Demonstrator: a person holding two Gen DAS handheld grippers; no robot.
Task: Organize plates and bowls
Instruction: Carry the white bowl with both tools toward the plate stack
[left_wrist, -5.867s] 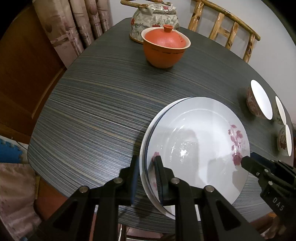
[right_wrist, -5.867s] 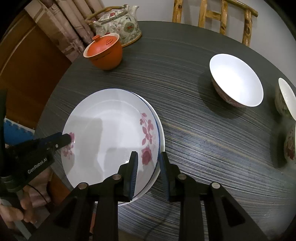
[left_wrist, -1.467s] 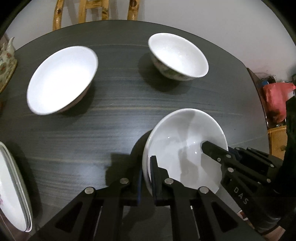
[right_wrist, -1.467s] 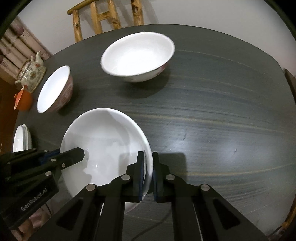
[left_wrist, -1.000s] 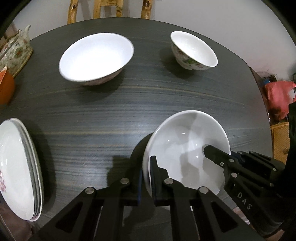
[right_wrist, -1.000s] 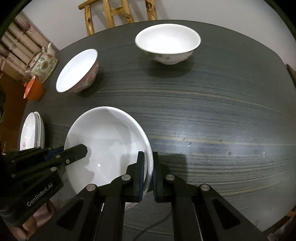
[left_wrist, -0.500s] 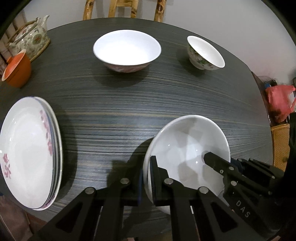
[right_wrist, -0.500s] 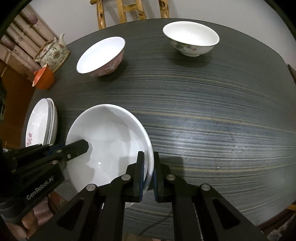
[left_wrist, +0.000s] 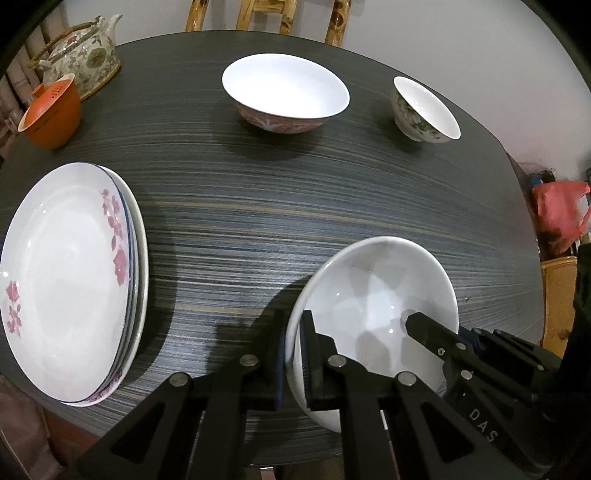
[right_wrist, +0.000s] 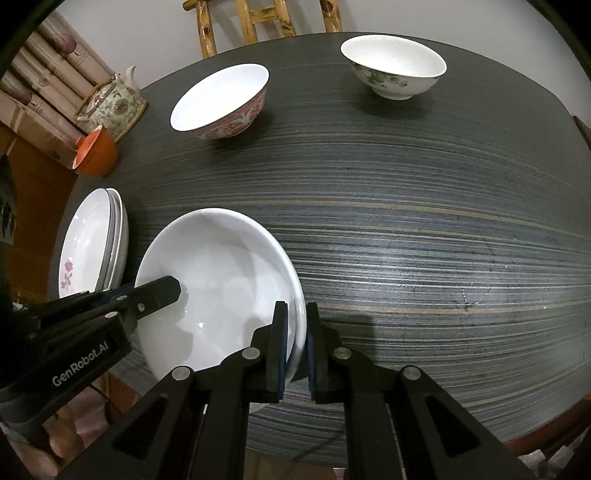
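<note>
- I see dim indoor light from above; soft glare streaks the table (right_wrist: 424, 240).
- Fisheye bends my edges; corners go black.
- Both views stay sharp.

Each camera sat on its own gripper and looked steeply down along the two fingers at the dark striped table (left_wrist: 295, 206). The left wrist view looked from the left rim of the plain white bowl (left_wrist: 373, 295), very near, and faced the wooden chair (left_wrist: 266, 14). The right wrist view looked from the right rim of the same bowl (right_wrist: 221, 273). Both views shared the stacked plates (left_wrist: 66, 273), the red-patterned bowl (left_wrist: 284, 92), the green-flowered bowl (left_wrist: 424, 110), the teapot (left_wrist: 85, 59) and the orange cup (left_wrist: 51, 110).
</note>
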